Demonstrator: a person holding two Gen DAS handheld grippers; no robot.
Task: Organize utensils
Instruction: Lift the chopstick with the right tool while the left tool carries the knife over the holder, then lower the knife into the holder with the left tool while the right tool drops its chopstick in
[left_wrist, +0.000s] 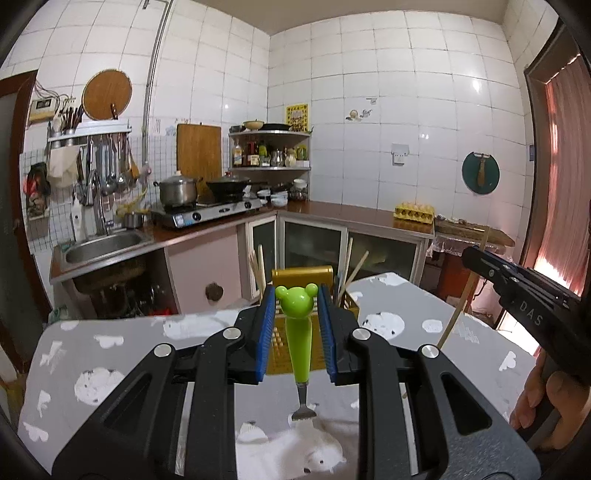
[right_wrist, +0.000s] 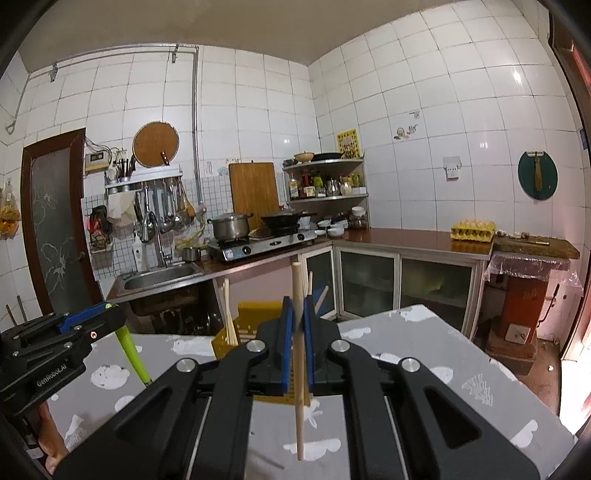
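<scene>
My left gripper (left_wrist: 297, 306) is shut on a small fork with a green bear-head handle (left_wrist: 298, 332); the metal tines hang down over the grey cloth. My right gripper (right_wrist: 298, 317) is shut on a wooden chopstick (right_wrist: 299, 406) held nearly upright. Both hover just in front of a yellow utensil basket (left_wrist: 301, 275), also in the right wrist view (right_wrist: 255, 314), which holds several chopsticks (right_wrist: 229, 314). The right gripper also shows at the left view's right edge (left_wrist: 517, 284), the left gripper at the right view's left edge (right_wrist: 62, 332).
A table with a grey cloth with white cloud prints (left_wrist: 110, 354) lies under both grippers. Behind stands a kitchen counter with sink (left_wrist: 103, 243), stove with pot (left_wrist: 207, 210), corner shelf (left_wrist: 269, 151) and egg tray (left_wrist: 413, 212).
</scene>
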